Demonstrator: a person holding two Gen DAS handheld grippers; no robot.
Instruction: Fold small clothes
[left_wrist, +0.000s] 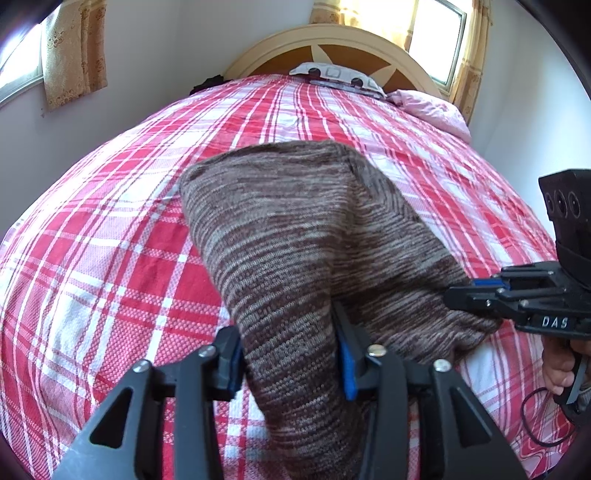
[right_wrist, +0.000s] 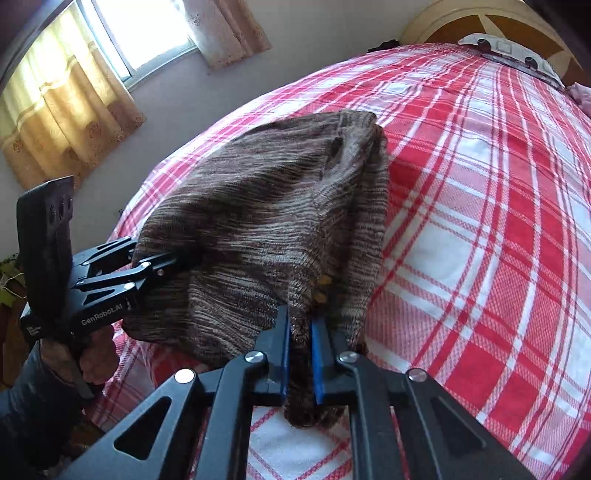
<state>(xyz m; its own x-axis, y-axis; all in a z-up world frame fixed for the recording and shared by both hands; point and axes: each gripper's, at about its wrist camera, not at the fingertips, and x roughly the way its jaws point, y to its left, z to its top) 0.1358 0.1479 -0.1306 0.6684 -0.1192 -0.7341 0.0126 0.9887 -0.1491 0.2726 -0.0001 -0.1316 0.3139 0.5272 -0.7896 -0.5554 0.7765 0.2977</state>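
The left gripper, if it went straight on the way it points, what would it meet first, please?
The brown knit already lies between the fingers of the left gripper, so it would push further into that, probably then pressing it onto the bedcover.

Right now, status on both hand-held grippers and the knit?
Right hand-held gripper shut on brown knit garment. Left hand-held gripper astride a fold, grip unclear. Plaid bedspread around it bare.

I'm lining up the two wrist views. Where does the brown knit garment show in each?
Left wrist: brown knit garment fills the centre and runs down between the jaws.
Right wrist: centre-left, its near corner pinched in the jaws.
Shared landmark: the headboard at the top.
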